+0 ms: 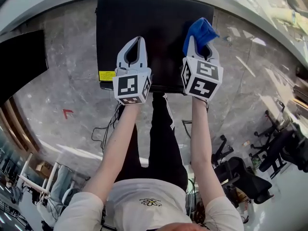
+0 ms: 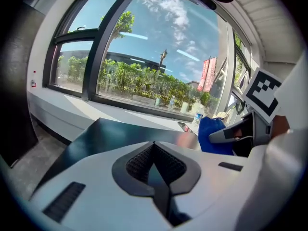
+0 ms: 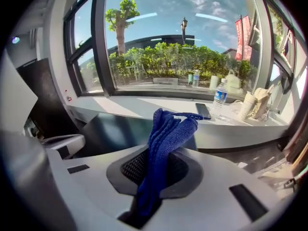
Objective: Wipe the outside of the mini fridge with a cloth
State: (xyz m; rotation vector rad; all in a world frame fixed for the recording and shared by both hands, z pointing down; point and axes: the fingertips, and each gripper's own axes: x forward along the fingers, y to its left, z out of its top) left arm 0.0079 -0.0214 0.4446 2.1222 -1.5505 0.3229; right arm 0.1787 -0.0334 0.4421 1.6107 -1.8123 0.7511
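Note:
The mini fridge [image 1: 154, 28] is a black box seen from above, standing against the window wall. Both grippers hover over its front half. My right gripper [image 1: 202, 43] is shut on a blue cloth [image 1: 199, 31], which sticks up out of the jaws [image 3: 166, 134] above the dark fridge top [image 3: 113, 131]. My left gripper [image 1: 140, 40] is shut with nothing in it. Its tips meet [image 2: 154, 147] above the fridge top [image 2: 115, 134]. The cloth [image 2: 214, 136] and the right gripper show at the right of the left gripper view.
A grey window ledge [image 3: 144, 107] behind the fridge holds a water bottle [image 3: 219, 96], a phone [image 3: 202, 110] and cups. A black cabinet [image 1: 19, 61] stands at the left. Cables [image 1: 103, 129] lie on the marble floor, and office chairs [image 1: 245, 174] stand at the right.

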